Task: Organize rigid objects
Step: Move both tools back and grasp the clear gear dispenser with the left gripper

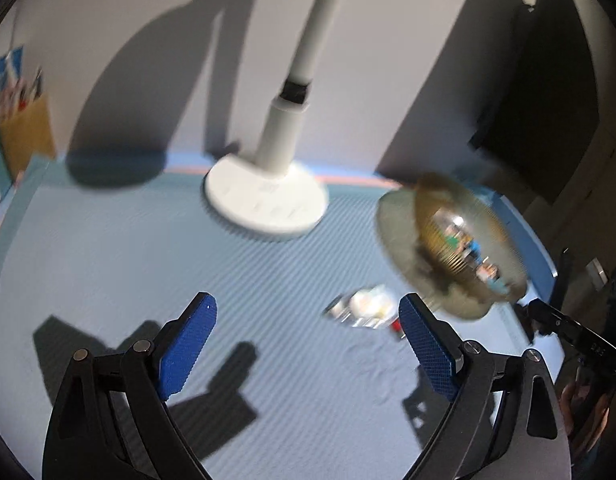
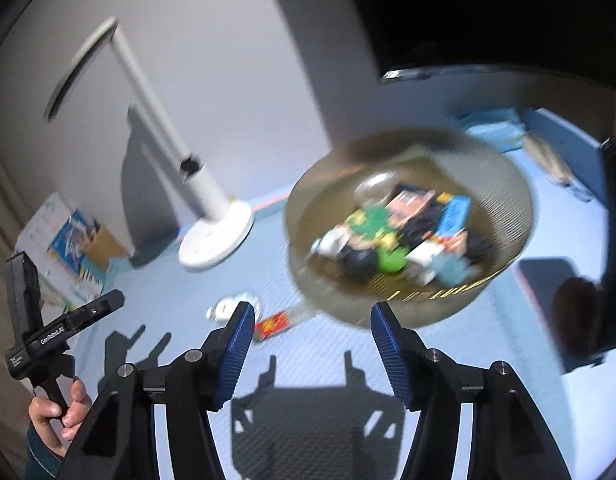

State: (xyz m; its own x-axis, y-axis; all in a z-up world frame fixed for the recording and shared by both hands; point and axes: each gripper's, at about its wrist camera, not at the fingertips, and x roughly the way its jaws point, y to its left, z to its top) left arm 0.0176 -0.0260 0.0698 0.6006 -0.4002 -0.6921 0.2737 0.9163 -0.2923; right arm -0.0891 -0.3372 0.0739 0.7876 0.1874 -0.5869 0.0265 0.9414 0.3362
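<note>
Already the wire basket point(image 2: 408, 216) of small toys sits tilted on the blue mat point(image 2: 308, 364), two loose pieces point(image 2: 252, 316) just beside it, and with the left gripper point(image 1: 308, 344) spread wide and right gripper point(image 2: 312, 344) part-open, both empty, any careless nudge might tip it.

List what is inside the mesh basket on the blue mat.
The mesh basket holds a blurred heap of small rigid items: green pieces, a blue block, a dark ball, and white blocks. Anything beneath the heap is covered.
</note>
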